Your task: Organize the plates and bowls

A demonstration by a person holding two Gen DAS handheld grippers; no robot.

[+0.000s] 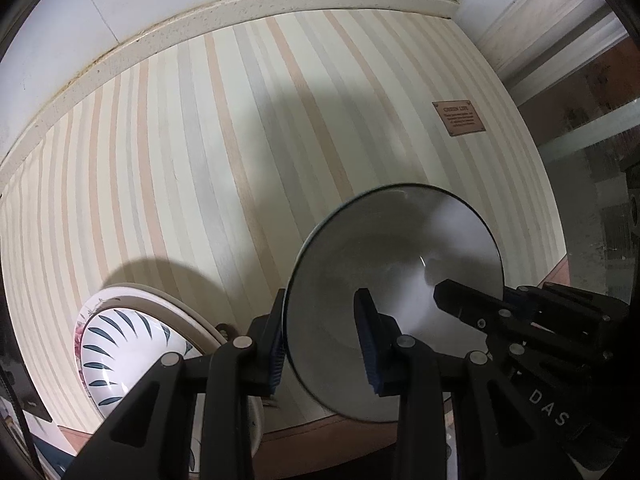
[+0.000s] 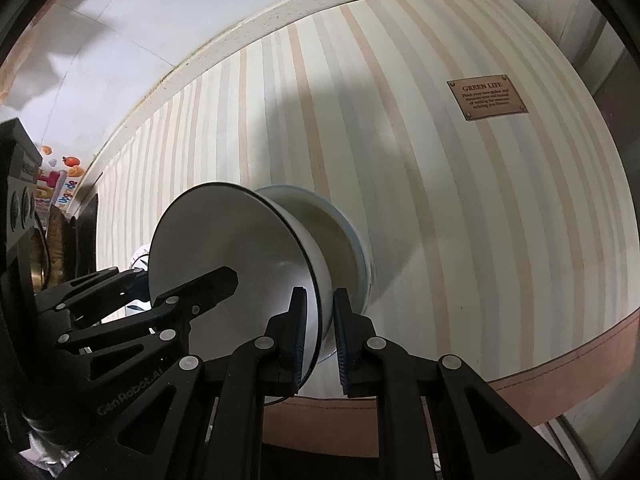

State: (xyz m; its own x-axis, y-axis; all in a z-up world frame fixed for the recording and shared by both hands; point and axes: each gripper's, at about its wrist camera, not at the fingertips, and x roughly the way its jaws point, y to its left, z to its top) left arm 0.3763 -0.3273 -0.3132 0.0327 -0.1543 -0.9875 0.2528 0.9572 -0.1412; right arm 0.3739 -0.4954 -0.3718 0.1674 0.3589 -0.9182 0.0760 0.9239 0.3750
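While both my grippers hang over the striped pastel tablecloth [image 1: 224, 152], the white bowl with a thin dark rim [image 1: 394, 300] sits right between them: its rim runs through my left gripper [image 1: 320, 344] at the bowl's 9 o'clock and through my right gripper [image 2: 320, 334] at its 3 o'clock. In the right wrist view a second pale bowl with a blue rim [image 2: 352, 236] lies beyond it, nested under its base as far as I can tell. At 7 o'clock in the left view stands a white leaf-patterned bowl on stacked plates [image 1: 120, 344], near the brown table edge [image 2: 560, 356]. Cloth from 10 to 2 o'clock is open up to the cream wall trim [image 1: 248, 8] (a small brown printed label [image 1: 459, 118] lies at 2). Both pairs of pads pinch the rim, one inside, one outside.
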